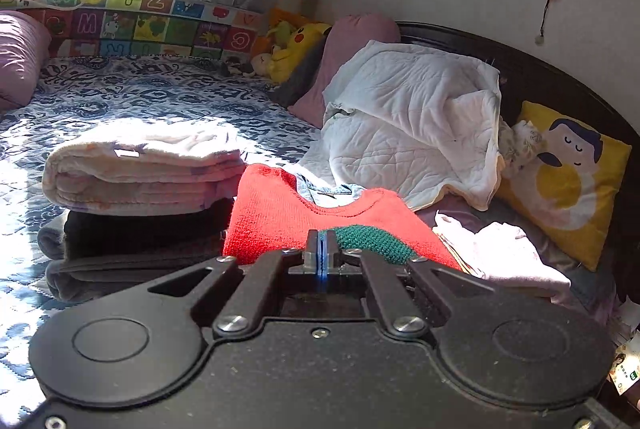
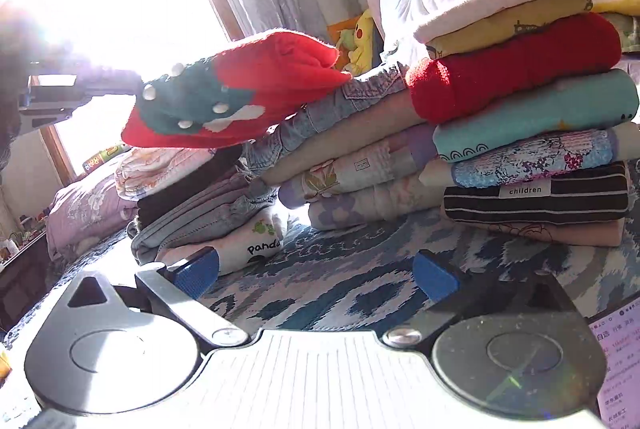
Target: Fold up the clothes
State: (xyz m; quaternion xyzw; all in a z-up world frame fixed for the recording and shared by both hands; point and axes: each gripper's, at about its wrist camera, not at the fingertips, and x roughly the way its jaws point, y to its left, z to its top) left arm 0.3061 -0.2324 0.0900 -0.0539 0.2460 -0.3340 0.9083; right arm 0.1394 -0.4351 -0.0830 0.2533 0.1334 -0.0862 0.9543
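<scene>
left hand-held gripper (image 1: pixel 322 243): clamped on red sweater (image 1: pixel 276 213) hem | right hand-held gripper (image 2: pixel 316 275): apart, below sweater

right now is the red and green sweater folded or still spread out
Folded. The red and green sweater shows as a compact bundle, doubled over, lying on top of the folded piles, with the left gripper shut on its edge.

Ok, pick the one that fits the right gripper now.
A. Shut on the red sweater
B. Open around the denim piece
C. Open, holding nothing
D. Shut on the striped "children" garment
C: the right gripper has its blue-padded jaws spread wide with only the patterned bedspread between them; the red sweater lies on a pile beyond.
</scene>
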